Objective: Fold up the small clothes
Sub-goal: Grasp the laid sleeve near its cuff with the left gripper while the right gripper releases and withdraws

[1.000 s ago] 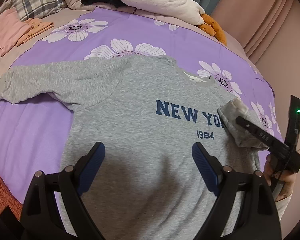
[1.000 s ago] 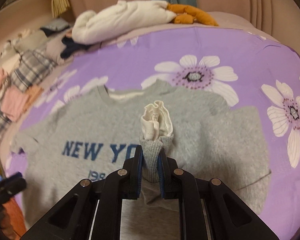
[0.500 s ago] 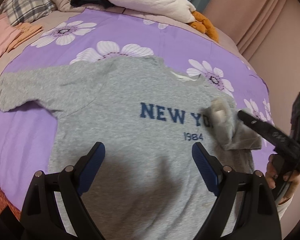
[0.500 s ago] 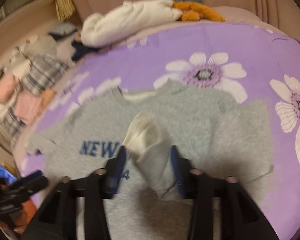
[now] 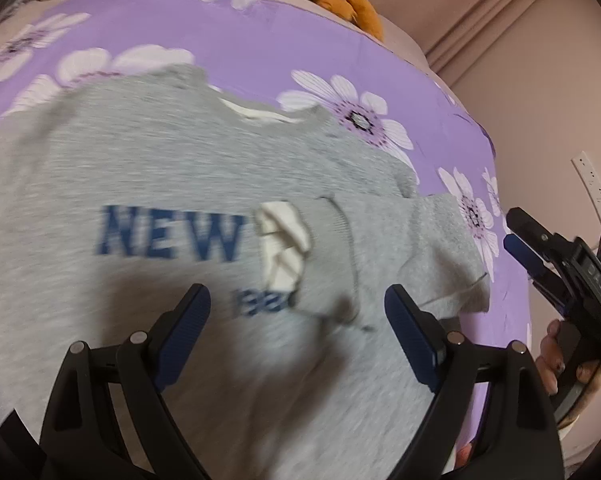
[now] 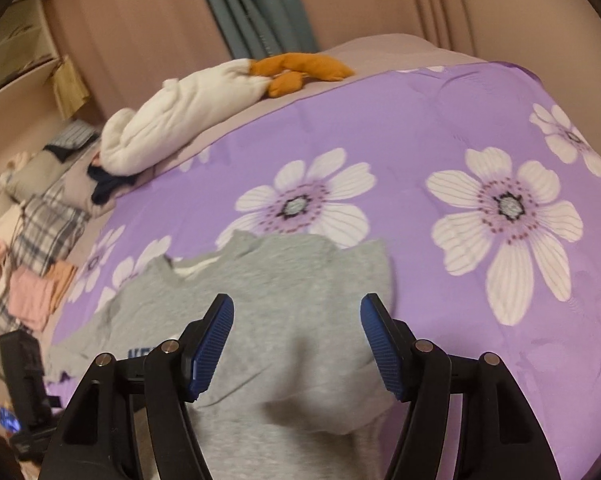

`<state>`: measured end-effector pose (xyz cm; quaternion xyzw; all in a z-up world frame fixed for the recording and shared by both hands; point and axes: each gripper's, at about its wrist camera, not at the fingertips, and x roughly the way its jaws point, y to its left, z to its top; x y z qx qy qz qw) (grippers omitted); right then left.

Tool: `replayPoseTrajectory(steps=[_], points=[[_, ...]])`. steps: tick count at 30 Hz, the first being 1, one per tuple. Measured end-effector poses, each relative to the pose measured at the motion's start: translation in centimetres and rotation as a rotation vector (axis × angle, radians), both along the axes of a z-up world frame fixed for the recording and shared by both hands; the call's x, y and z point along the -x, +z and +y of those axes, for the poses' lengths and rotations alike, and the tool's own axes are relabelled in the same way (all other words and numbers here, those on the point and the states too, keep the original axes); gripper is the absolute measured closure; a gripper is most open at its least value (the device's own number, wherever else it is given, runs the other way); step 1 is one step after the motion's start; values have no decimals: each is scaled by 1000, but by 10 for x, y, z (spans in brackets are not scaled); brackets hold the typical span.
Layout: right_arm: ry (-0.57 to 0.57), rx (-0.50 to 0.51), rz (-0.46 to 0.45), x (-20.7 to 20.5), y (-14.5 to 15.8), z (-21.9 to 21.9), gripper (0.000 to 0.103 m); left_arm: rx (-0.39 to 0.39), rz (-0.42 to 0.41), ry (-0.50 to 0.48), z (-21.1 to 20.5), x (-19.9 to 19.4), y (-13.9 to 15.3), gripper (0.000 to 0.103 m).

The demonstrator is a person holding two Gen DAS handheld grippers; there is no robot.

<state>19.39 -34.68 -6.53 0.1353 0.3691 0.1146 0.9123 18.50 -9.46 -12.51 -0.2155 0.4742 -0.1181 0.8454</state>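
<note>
Blue ribbed pads line both claws: the left claw (image 5: 296, 320) hangs wide apart and grips nothing above the grey sweatshirt (image 5: 140, 184), and the right claw (image 6: 296, 344) is likewise spread wide and empty over the same garment. The sweatshirt lies flat on the bed's purple flowered cover (image 6: 440, 128), its right sleeve (image 5: 400, 248) folded in across the chest so the cream-lined cuff (image 5: 284, 248) rests on the blue lettering (image 5: 172, 240). Toward the bed's far edge lie a white plush toy (image 6: 180, 120) and folded clothes (image 6: 32, 292).
</note>
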Motion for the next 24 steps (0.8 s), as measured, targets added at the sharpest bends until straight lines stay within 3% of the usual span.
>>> replayPoseTrajectory(steps=[3, 5, 6, 7, 8, 12, 16, 20, 24], points=[[-17, -16, 9, -2, -2, -10, 37, 72, 44, -24, -12, -16, -13, 26], [-25, -25, 11, 0, -2, -18, 37, 101, 68, -16, -16, -22, -21, 28], [-29, -29, 12, -1, -3, -21, 37, 88, 58, -7, -18, -22, -21, 34], [-34, -34, 15, -1, -3, -24, 37, 61, 43, -5, -21, -23, -20, 51], [-38, -38, 16, -1, -4, -26, 37, 30, 32, -10, -24, -24, -20, 59], [-51, -57, 21, -2, -6, -32, 37, 15, 14, -14, -27, -24, -20, 74], [-42, -54, 25, -4, -7, -32, 37, -21, -43, -3, -30, -20, -4, 77], [-30, -55, 37, -6, -10, -29, 37, -86, -157, 12, -23, -17, 33, 77], [-9, -59, 48, -9, -13, -25, 37, -131, -203, 38, -4, -21, 55, 77]])
